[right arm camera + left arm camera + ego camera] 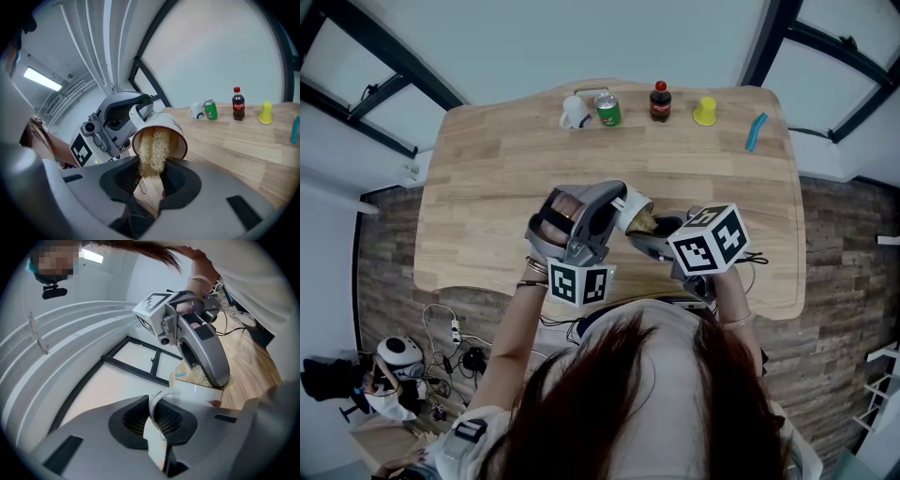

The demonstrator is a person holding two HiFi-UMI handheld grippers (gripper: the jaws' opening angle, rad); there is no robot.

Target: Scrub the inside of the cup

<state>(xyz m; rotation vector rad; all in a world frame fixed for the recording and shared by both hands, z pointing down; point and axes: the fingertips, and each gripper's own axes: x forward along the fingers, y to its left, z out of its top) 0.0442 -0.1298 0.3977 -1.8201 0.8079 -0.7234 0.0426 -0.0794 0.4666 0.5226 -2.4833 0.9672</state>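
The fingers (93, 441) of my left gripper (609, 208) are clamped tight on the white handle (156, 401) of the cup (164, 123). They hold it up over the wooden surface (487, 178), tipped on its side with the mouth toward my right gripper (151, 180). That gripper's fingers are closed on a loofah scrubber (152, 150), whose far end sits inside the cup's mouth against the wall.

To scrub well, I judge the loofah should go deeper, down to the bottom, and then be twisted and stroked round the whole wall while the left side holds firm. The grip on the handle is narrow, so a hard sideways shove could pivot the cup. I would press along the cup's axis, toward the left gripper, and keep the strokes short.
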